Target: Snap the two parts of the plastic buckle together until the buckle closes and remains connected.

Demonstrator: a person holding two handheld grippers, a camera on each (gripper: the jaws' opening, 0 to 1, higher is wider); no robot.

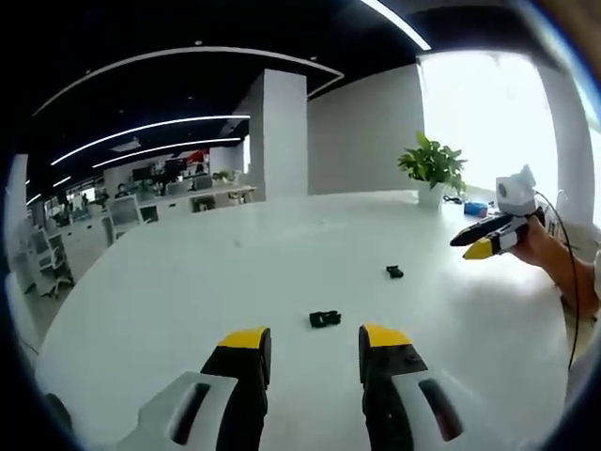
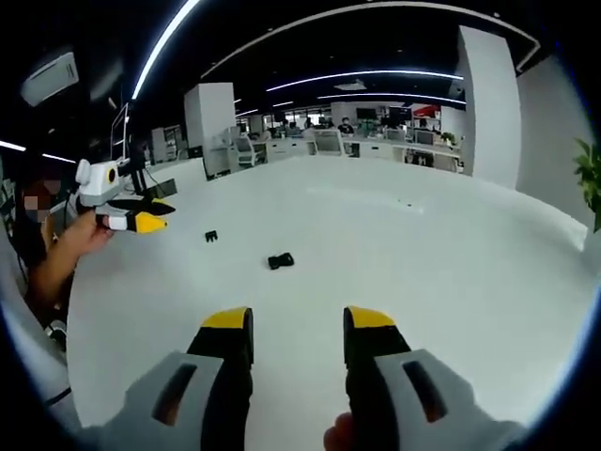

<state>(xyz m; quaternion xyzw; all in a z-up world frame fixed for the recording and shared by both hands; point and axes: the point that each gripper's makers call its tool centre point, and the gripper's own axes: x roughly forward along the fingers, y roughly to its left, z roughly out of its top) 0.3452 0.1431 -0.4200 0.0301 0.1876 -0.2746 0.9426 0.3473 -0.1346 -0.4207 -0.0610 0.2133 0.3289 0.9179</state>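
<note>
- While both halves of the buckle lie apart on the white table [image 1: 188,282], the left gripper [image 1: 315,352] hovers above it with jaws apart and empty; the larger half [image 1: 325,318] sits just ahead of its tips, and the smaller half [image 1: 394,272] lies further off.
- The right gripper [image 2: 296,329] is also held off the table, jaws apart and holding nothing, with the two halves well ahead of it.
- Risk: both halves are small, flat and dark on a smooth top. A jaw coming down off-centre would likely skid one away instead of pinching it.
- Risk: a grip across the prongs or the socket mouth could block the mating ends, so the halves would not go in.
- Risk: with each half carried in a separate hand-held gripper, a slight tilt or roll may jam the prongs against the socket edge, or twist a half out of the jaws.
- Risk: easing off before the catch seats may leave the buckle looking closed but ready to pull apart.
- Risk: a dropped half could slide beyond both cameras.
</note>
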